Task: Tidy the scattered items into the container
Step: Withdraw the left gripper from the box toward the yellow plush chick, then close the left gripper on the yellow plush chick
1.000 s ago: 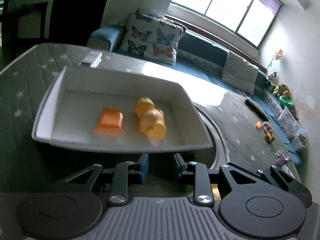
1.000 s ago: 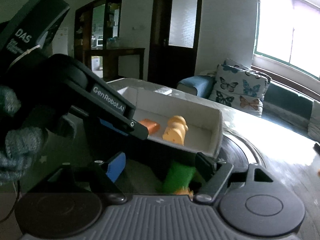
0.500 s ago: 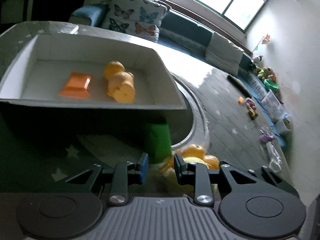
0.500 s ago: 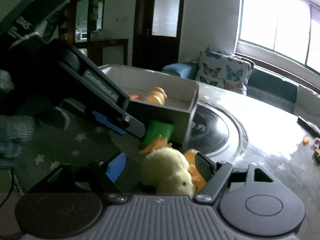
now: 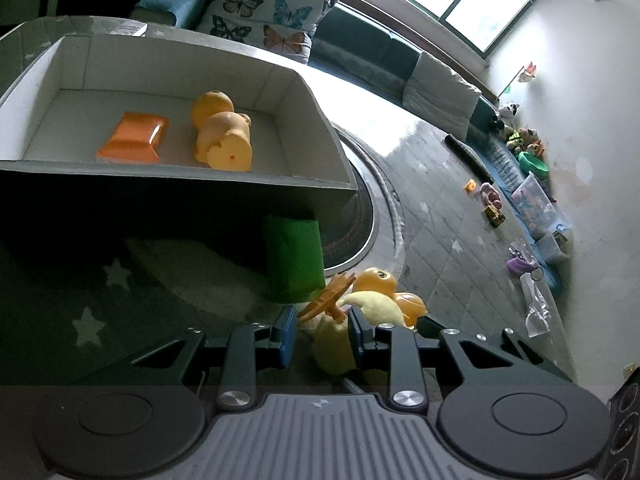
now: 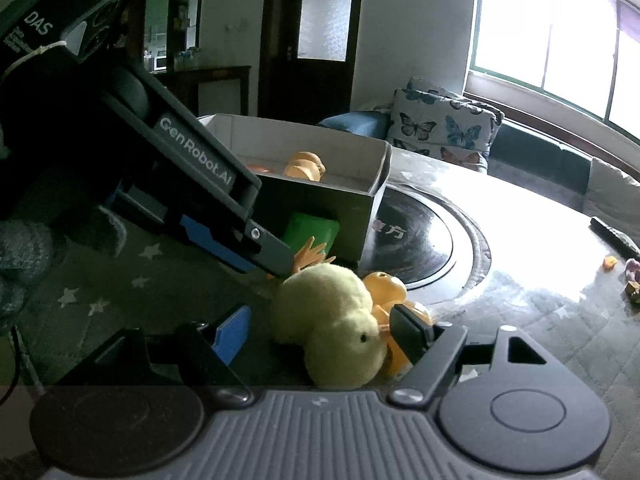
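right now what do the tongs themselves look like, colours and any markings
Both tongs are black, with blue pads on the fingers, silver screws, two round discs and a grey ribbed housing at the base. In the right view the left tongs carry white "GenRobot.AI" lettering on the arm and "DAS" higher up, with a pale cord tied round the body. A grey knitted glove shows at the edge.

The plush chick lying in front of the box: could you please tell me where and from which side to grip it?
Grip the plush chick across its round, soft body, coming from above. It lies on its side, orange feet toward the green block.
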{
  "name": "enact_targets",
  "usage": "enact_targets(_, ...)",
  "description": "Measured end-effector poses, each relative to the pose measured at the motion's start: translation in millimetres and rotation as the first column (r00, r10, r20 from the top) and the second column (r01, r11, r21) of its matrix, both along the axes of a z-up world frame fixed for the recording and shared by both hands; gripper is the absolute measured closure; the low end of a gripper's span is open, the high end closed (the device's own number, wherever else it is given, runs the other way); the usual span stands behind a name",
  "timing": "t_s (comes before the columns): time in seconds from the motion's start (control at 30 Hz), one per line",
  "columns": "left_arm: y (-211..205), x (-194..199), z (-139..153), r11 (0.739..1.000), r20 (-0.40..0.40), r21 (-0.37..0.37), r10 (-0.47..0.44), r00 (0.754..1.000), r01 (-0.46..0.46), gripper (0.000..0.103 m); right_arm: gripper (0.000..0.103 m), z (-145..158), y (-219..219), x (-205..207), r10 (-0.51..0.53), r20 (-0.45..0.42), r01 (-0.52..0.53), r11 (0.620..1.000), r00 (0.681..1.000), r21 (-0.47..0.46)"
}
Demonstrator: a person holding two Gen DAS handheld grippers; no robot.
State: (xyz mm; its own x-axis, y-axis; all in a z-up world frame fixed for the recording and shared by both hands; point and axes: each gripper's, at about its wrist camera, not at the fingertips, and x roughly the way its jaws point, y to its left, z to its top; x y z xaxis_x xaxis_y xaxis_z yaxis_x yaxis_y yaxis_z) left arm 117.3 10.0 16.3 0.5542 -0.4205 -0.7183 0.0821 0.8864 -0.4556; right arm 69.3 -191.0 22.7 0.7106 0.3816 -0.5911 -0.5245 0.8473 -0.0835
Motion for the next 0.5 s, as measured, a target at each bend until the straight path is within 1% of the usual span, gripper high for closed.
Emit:
enact_targets(0.2, -2.8, -0.2, -1.0, 1.0, -0.001, -0.012, -0.013, 1.0, 0.013, 0.072, 0.025, 1.0, 0.2, -2.6, -0.01, -0.009, 0.01, 1.0, 1.0, -0.006)
enact_targets(0.37, -6.2, -0.3, -2.3, 1.0, -0.005, -0.015, -0.021, 1.0, 0.021, 0.072, 0.025, -2.9, -6.8, -2.2, -0.024, -0.052, 0.025, 1.0, 0.998, 0.017)
enact_targets(0.5, -6.8, -0.3, -1.8, 1.0, -0.004, -0.016, -0.022, 1.0, 0.022, 0.072, 0.025, -6.1, -7.7, -0.8, -0.002, -0.079, 0.005, 0.999, 0.997, 0.041)
